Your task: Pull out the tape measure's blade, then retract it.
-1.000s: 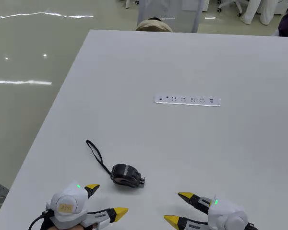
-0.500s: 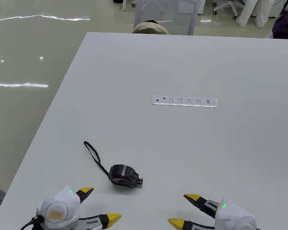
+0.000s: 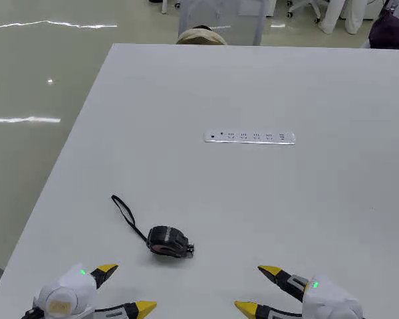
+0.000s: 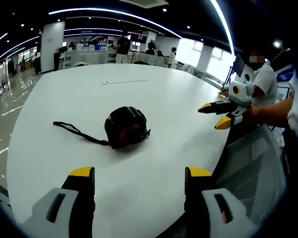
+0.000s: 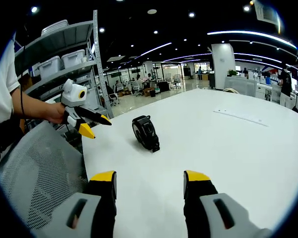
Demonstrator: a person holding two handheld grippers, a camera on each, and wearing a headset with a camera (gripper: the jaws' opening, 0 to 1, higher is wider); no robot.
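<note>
A black tape measure (image 3: 167, 241) lies on the white table (image 3: 253, 86), its wrist strap (image 3: 128, 214) trailing off to the left and its blade end facing right. It also sits ahead of the jaws in the left gripper view (image 4: 126, 127) and the right gripper view (image 5: 145, 131). My left gripper (image 3: 125, 288) hovers open near the table's front edge, below and left of the tape. My right gripper (image 3: 260, 290) is open too, lower right of the tape, holding nothing. Each gripper appears in the other's view: right gripper (image 4: 214, 114), left gripper (image 5: 96, 126).
A white power strip (image 3: 249, 137) lies flat mid-table, well beyond the tape. A mesh chair back (image 5: 35, 173) stands at the near edge. A chair and a person's head (image 3: 201, 34) show past the far edge. Shelving with bins (image 5: 59, 59) stands off to one side.
Both grippers have drawn back slightly toward the near edge and stay open. The tape measure lies where it was; the small shift of the picture comes from the head camera.
</note>
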